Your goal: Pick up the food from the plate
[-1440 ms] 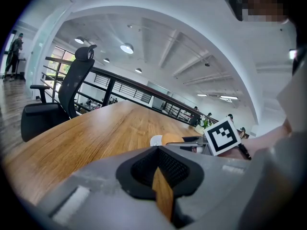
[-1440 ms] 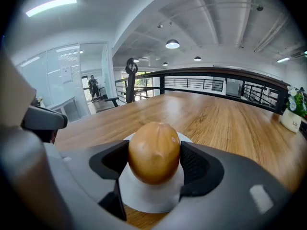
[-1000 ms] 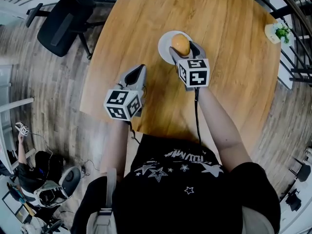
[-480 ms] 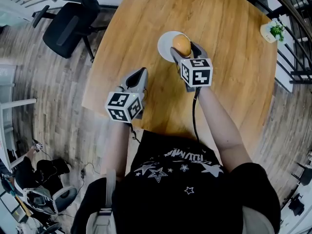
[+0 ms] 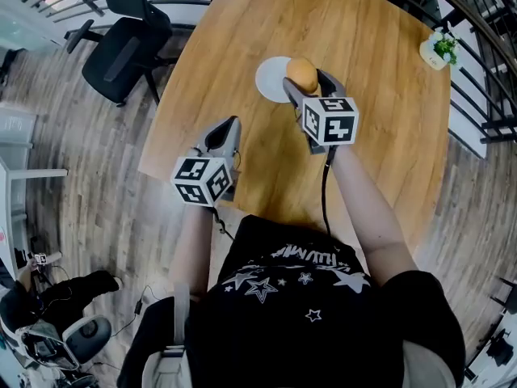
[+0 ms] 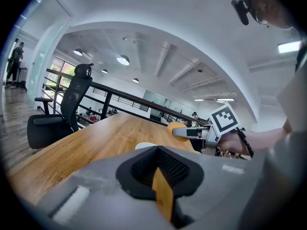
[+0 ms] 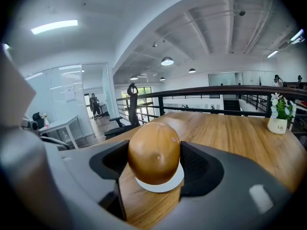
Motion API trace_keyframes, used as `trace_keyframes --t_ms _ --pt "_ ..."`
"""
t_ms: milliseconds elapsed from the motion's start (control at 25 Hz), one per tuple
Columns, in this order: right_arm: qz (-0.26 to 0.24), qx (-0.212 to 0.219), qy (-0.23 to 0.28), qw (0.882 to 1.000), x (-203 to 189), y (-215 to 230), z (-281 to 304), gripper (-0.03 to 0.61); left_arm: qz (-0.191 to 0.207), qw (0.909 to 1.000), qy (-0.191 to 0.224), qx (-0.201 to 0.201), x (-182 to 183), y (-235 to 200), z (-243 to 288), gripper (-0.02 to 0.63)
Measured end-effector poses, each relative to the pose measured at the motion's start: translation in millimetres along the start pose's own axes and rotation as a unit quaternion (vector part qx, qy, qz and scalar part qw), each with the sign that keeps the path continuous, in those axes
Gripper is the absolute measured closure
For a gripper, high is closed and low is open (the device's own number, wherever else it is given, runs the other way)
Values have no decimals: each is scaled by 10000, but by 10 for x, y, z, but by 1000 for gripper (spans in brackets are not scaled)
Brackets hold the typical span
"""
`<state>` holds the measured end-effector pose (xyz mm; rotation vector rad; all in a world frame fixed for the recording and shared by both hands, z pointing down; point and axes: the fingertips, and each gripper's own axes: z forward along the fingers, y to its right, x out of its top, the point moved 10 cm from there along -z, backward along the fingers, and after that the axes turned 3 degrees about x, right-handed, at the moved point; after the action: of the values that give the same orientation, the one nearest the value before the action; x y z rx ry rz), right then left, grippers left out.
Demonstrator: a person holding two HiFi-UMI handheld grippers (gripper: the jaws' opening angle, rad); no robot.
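Food [image 7: 153,152] gripped: a round, glossy, brown-orange lump, egg-shaped, centre of the right gripper view. It sits between the 2 fingers [image 7: 204,169] of the right gripper [image 5: 307,86]. Those fingers stand wide, with the pads pressed on its left and right flanks.

White plate [image 5: 268,79] shows as a crescent under the lump. In the head view, upper middle of frame, the food hangs over the plate's right edge. It looks lifted clear, but I cannot tell for sure whether the underside touches the plate.

Left gripper [image 5: 224,136], lower left of centre in the head view, hangs over the near edge of the surface [image 5: 380,128]. Its fingers are closed to a thin slit with nothing in them. It is well apart from the plate.

Risks, as I judge them:
1. Slip. The skin is smooth and curved, with only 2 small contact patches. A tilt or jerk could let it roll out forward or drop through.
2. Crush. If the food is soft, more squeeze would dent or split it.
3. Bad landing. Dropped from here it would meet the plate's rim off-centre. It could tip the plate or bounce onto the wood and roll.
4. Plate drag. If the underside does touch, a sideways move would shove the plate, since nothing holds it down.

Potted plant [image 5: 436,48], upper right, is far from all this and no concern.
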<state>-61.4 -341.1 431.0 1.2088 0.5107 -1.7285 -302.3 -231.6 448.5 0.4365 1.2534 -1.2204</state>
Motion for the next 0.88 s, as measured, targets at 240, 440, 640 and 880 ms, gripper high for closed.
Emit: trace_keyframes --t_ms 240,440,640,880 --pt "33 206 134 9997 43 33 -293 245 52 9999 105 111 -29 284 -116 612" --pt "44 447 172 9988 7 76 -578 245 52 9995 199 234 -109 595 -244 612" --pt "72 694 244 9973 -2 72 -779 245 112 9989 304 345 -137 818 -355 612" --pt "109 944 384 9947 -14 126 -1099 245 176 9975 487 479 -145 1180 -490 612"
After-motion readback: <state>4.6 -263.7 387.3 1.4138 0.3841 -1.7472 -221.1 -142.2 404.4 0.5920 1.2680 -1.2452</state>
